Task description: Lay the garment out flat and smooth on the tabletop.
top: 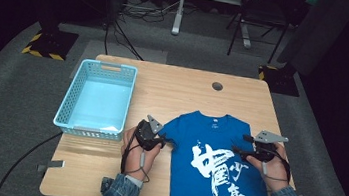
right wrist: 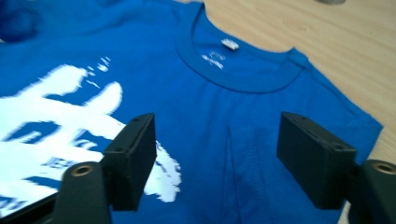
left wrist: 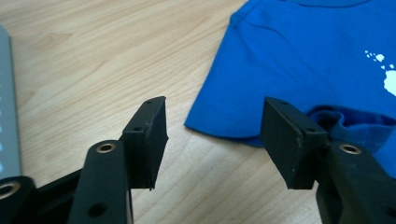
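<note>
Both pairs of jaws stood wide and held nothing as we hovered over the blue T-shirt (top: 219, 169), which lay flat and face up on the wooden table (top: 183, 91), its hem at our edge and its collar (right wrist: 243, 70) toward the far side. Nearest us, our left gripper (top: 162, 140) sat just at the shirt's left sleeve (left wrist: 233, 93); in the left gripper view the sleeve's hem lay between the two black pads, one pad over bare wood, the other over a rumpled fold of fabric. Our right gripper (top: 237, 149) hung over the shirt's right side, beside the white printed characters (top: 216, 171), and in the right gripper view its pads straddled smooth cloth below the collar, with the right sleeve (right wrist: 355, 121) beyond. We judged this to be the start of folding: both sides reached, neither pinched. The next move, as we saw it, called for lowering each gripper until one pad slid under the fabric edge, then closing on a single layer before lifting inward. Farther off, the light blue plastic basket (top: 95, 99) waited empty at the table's left, well apart from the shirt.
</note>
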A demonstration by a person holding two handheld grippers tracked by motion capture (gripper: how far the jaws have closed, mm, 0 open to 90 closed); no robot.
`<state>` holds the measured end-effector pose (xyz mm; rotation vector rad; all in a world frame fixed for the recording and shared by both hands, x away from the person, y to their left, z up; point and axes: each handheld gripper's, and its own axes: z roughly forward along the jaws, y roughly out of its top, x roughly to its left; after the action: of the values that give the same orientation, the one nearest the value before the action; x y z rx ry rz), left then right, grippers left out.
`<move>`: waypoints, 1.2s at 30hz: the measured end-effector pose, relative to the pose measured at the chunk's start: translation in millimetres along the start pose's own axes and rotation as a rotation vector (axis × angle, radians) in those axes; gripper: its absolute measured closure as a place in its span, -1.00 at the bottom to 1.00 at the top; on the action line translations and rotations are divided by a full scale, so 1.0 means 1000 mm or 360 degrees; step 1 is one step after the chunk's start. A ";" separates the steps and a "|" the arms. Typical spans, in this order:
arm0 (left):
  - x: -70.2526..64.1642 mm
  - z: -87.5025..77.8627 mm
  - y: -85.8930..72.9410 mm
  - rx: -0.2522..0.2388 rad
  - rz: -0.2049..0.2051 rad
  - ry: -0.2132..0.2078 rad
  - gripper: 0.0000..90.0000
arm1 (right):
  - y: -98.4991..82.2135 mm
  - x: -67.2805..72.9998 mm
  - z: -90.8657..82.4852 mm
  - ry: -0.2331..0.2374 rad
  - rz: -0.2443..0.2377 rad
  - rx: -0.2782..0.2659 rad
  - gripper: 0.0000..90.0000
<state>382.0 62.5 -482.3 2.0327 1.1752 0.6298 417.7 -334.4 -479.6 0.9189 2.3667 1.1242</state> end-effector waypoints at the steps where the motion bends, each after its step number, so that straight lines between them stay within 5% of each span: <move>1: -0.001 0.000 -0.001 -0.0001 0.0001 -0.0006 -0.09 | -0.001 -0.002 0.004 -0.0005 -0.0008 0.0029 -0.23; 5: -0.004 0.000 -0.004 0.0003 0.0013 -0.0033 -0.13 | -0.009 -0.013 0.017 -0.0044 0.0006 0.0144 0.18; 9: -0.007 -0.002 -0.005 -0.0001 0.0017 -0.0050 -0.13 | -0.011 -0.022 0.014 -0.0086 0.0065 0.0137 0.92; 10: -0.008 -0.002 -0.004 -0.0004 0.0019 -0.0055 -0.13 | -0.011 -0.023 0.013 -0.0095 0.0070 0.0138 0.94; 15: -0.014 -0.005 -0.001 -0.0026 0.0037 -0.0078 -0.13 | -0.007 -0.026 0.003 -0.0153 0.0078 0.0094 0.95; 21: -0.018 -0.006 0.003 -0.0035 0.0057 -0.0096 -0.12 | -0.008 -0.041 -0.029 -0.0263 0.0132 0.0011 0.95; 23: -0.020 -0.005 0.003 -0.0038 0.0063 -0.0109 -0.12 | -0.016 -0.051 -0.043 -0.0351 0.0191 0.0005 0.95; 24: -0.020 -0.005 0.004 -0.0035 0.0064 -0.0118 -0.12 | -0.028 -0.059 -0.059 -0.0516 0.0264 -0.0013 0.65; 25: -0.022 -0.004 0.004 -0.0033 0.0063 -0.0126 -0.12 | -0.028 -0.059 -0.059 -0.0516 0.0264 -0.0013 0.65; 27: -0.026 -0.003 0.005 -0.0036 0.0076 -0.0139 -0.13 | -0.039 -0.062 -0.070 -0.0640 0.0282 -0.0033 0.37; 30: -0.032 -0.002 0.007 -0.0036 0.0104 -0.0162 -0.13 | -0.044 -0.056 -0.079 -0.0589 0.0267 -0.0073 0.24; 36: -0.044 -0.007 0.007 -0.0038 0.0134 -0.0209 -0.17 | -0.041 -0.026 -0.080 -0.0364 0.0176 -0.0110 0.09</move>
<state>360.0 23.7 -475.1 2.0783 1.0060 0.5391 374.9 -415.8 -460.8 1.1025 2.1034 1.0715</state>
